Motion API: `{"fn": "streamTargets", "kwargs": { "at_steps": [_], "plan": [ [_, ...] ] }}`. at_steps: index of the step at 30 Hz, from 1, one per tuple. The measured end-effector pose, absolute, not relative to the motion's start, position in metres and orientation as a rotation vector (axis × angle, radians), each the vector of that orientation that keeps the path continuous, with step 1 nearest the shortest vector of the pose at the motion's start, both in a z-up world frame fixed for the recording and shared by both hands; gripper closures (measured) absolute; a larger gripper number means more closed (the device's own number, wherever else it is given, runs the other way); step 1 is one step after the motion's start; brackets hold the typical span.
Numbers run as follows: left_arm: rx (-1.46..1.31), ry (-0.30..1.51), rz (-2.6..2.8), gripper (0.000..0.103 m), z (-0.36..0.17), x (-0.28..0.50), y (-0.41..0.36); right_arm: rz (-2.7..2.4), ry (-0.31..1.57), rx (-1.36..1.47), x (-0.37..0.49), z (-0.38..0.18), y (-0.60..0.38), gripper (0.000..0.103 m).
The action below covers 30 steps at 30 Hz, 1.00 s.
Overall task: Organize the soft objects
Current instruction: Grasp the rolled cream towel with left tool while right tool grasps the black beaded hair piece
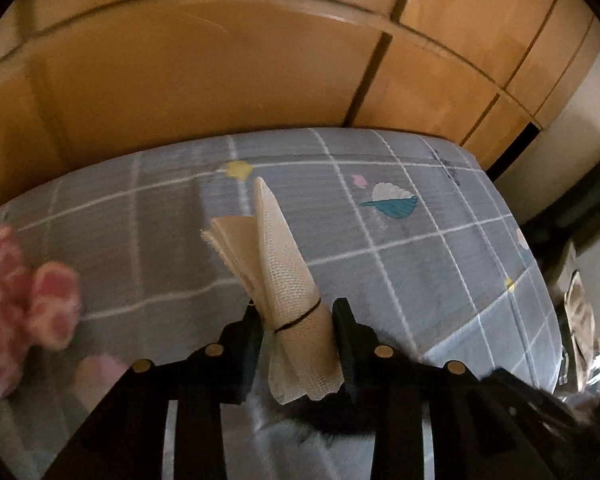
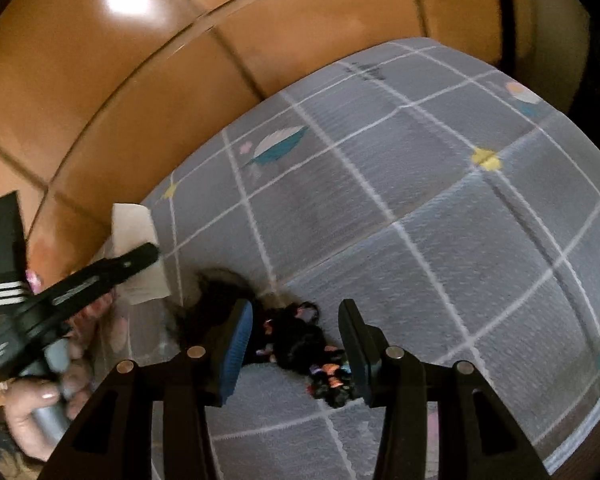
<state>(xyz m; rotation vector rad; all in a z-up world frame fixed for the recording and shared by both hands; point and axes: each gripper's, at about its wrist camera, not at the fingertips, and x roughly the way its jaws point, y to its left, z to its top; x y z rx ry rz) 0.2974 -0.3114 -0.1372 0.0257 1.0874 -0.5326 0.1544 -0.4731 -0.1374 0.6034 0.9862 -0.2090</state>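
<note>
My left gripper [image 1: 298, 312] is shut on a rolled cream gauze cloth [image 1: 288, 272] tied with a thin black band, held above the grey checked bedspread [image 1: 420, 240]. The same cloth [image 2: 140, 256] and the left gripper [image 2: 140, 258] show at the left of the right wrist view. My right gripper [image 2: 296, 312] is open, its fingers on either side of a black fuzzy item with small coloured bits [image 2: 300, 344] lying on the bedspread [image 2: 440, 208]. A pink and white plush toy [image 1: 16, 304] lies blurred at the left.
A brown wooden wardrobe [image 1: 220, 64] stands behind the bed. The bed's right edge drops to a dark area with clutter [image 1: 580, 320]. A dark shadowy patch [image 2: 216, 292] lies left of the black item.
</note>
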Motion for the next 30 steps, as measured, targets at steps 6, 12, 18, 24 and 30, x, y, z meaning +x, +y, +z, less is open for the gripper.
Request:
{"fn": "streamTargets", "kwargs": {
  "at_steps": [6, 12, 18, 24, 30],
  "plan": [
    [-0.023, 1.062, -0.523, 0.068, -0.117, 0.27, -0.262, -0.121, 1.008, 0.47, 0.167, -0.138, -0.447, 0.04],
    [-0.005, 1.044, -0.539, 0.068, -0.113, 0.225, -0.229, -0.119, 1.026, 0.28, 0.175, -0.145, -0.423, 0.037],
    [0.033, 1.044, -0.547, 0.068, -0.116, 0.182, -0.215, -0.156, 1.058, 0.016, 0.179, -0.159, -0.399, 0.03],
    [0.114, 1.043, -0.57, 0.068, -0.122, 0.152, -0.213, -0.204, 1.085, -0.062, 0.181, -0.17, -0.396, 0.059],
    [0.138, 0.981, -0.575, 0.068, -0.101, 0.159, -0.227, -0.219, 1.095, -0.014, 0.18, -0.168, -0.401, 0.067]
  ]
}}
